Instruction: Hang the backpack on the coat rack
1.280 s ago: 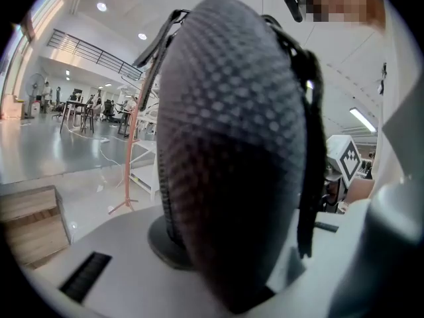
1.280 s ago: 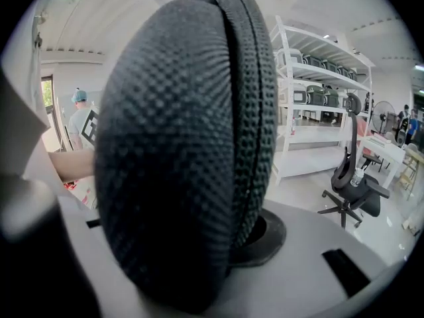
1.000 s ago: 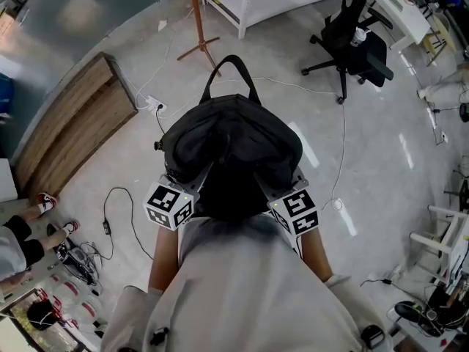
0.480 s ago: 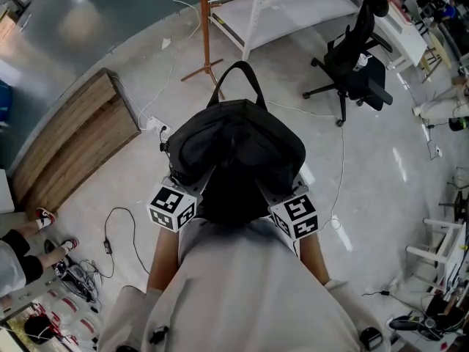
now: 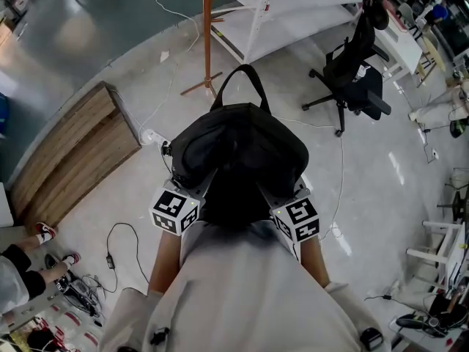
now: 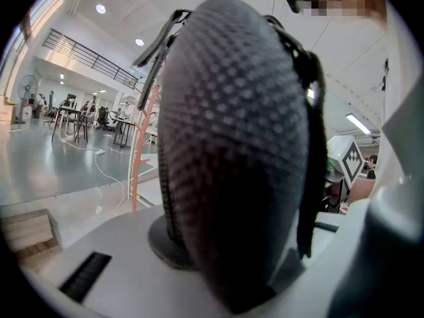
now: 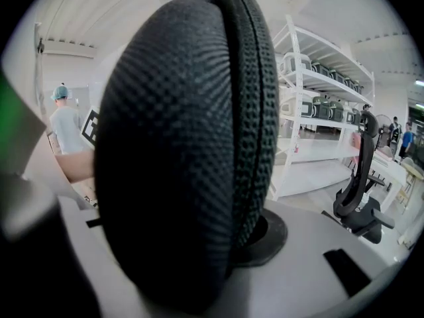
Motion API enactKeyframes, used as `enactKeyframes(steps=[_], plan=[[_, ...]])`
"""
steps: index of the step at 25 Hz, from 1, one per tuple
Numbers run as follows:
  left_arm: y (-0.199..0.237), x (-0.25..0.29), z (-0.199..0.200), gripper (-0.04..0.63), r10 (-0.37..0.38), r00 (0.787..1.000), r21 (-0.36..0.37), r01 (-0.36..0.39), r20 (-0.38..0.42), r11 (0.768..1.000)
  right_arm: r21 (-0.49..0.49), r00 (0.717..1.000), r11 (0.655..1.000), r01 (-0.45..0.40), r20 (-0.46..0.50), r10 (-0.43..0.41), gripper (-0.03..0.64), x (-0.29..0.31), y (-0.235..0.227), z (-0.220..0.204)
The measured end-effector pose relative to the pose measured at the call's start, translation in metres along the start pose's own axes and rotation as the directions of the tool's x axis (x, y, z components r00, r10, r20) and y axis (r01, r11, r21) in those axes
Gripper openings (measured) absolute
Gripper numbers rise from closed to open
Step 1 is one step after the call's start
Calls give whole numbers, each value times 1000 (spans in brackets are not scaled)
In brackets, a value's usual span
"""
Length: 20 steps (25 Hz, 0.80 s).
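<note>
Head view: the backpack (image 5: 238,149) is held above the floor, pinched on its padded mesh by the left gripper (image 5: 193,188) and the right gripper (image 5: 277,191). We have carried it closer to the coat rack (image 5: 207,28), now near the top handle (image 5: 239,67); hanging remains.

The backpack (image 5: 238,149) is shown in black with a fine dotted mesh weave, and the marker cubes (image 5: 174,211) are printed with black squares on white. The coat rack (image 5: 207,28) is coloured reddish brown, the shelving (image 5: 264,6) white, the office chair (image 5: 355,72) black.
</note>
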<state>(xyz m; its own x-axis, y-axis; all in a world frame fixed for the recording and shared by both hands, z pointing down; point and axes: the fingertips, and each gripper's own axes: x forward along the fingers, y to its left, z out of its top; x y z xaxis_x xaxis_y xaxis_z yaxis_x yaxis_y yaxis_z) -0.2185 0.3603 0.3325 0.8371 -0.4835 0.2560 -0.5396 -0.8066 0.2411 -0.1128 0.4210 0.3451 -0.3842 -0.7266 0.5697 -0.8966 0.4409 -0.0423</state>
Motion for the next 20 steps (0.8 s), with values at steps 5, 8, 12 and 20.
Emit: enactKeyframes(steps=[5, 8, 12, 20], plan=[[13, 2, 20, 98, -4, 1000, 29, 3, 26, 1000, -15, 999, 1000, 18, 27, -17, 167, 7, -3, 22], [17, 3, 33, 98, -8, 999, 51, 6, 40, 999, -19, 999, 999, 27, 45, -26, 167, 8, -6, 34], [21, 5, 46, 98, -20, 998, 84, 15, 59, 996, -25, 997, 999, 37, 71, -35, 167, 8, -9, 45], [38, 22, 54, 98, 10, 998, 102, -17, 65, 995, -30, 996, 1000, 4, 91, -1, 169, 26, -27, 54]])
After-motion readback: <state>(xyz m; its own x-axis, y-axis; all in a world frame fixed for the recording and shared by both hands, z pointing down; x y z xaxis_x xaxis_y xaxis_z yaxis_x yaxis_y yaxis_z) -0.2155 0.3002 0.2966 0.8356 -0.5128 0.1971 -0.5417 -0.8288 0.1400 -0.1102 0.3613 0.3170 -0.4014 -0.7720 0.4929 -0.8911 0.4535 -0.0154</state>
